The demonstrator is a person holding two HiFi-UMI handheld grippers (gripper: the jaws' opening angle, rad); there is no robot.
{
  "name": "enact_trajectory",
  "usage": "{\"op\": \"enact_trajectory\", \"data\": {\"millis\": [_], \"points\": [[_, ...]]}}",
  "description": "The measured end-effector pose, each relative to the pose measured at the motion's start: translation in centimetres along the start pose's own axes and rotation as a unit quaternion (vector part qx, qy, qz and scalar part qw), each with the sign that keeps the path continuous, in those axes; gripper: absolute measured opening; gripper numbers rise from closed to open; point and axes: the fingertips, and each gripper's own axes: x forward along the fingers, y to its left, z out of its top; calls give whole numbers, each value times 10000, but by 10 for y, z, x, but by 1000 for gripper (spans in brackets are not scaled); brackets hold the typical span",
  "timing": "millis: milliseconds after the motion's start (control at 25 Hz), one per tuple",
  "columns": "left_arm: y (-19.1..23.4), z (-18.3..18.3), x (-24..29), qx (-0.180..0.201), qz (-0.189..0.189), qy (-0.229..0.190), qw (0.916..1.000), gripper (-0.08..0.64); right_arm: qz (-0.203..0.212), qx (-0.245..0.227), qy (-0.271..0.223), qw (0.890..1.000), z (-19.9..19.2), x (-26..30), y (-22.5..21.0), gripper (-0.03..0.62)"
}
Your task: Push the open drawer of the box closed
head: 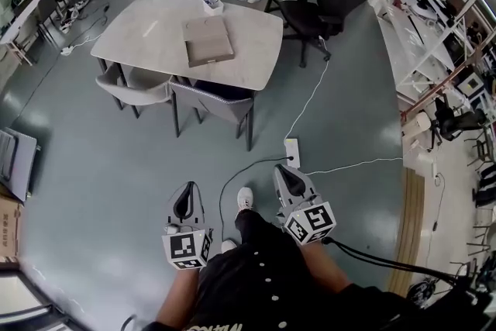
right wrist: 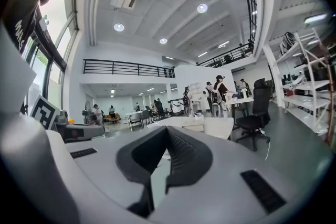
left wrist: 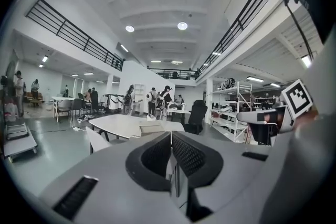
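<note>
You're standing back on the blue-grey floor (head: 93,167), well apart from the pale stone-topped desk (head: 147,35). The flat tan rectangular box (head: 208,41) lies near the desk's middle. From here I can't make out which side its drawer sticks out of.

Your left gripper (head: 184,201) and right gripper (head: 288,181) hang low at your waist, one either side of your white shoe (head: 245,199), both aimed at the desk. That reads as a carry pose for the walk-in, not a reach.

Both sets of black ribbed fingers (left wrist: 191,152) are clenched together with nothing between them. That suits a push: a closed tip makes a firm, blunt face to set against a drawer front.

Two grey chairs (head: 213,101) are tucked along the desk's near edge, right between you and the box. A white cable and power strip (head: 292,153) lie on the floor just ahead of the right gripper. I'd judge the open end of the desk beside the chairs gives the cleaner approach. The task looks barely begun.
</note>
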Motion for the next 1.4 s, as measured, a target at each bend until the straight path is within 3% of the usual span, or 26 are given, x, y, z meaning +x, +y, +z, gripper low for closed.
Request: {"op": "enact_trajectory", "data": {"millis": [200, 600, 920, 1400], "points": [[13, -2, 45, -33, 79, 77, 9999, 17, 111, 12, 23, 9999, 0, 49, -25, -3], [34, 38, 155, 67, 373, 42, 9993, 17, 442, 31, 69, 9990, 28, 156, -90, -3], [40, 49, 231, 62, 598, 61, 9982, 17, 695, 58, 93, 9975, 39, 222, -138, -3], [50, 54, 280, 13, 876, 140, 9961, 17, 1038, 214, 217, 9941, 39, 286, -166, -3]]}}
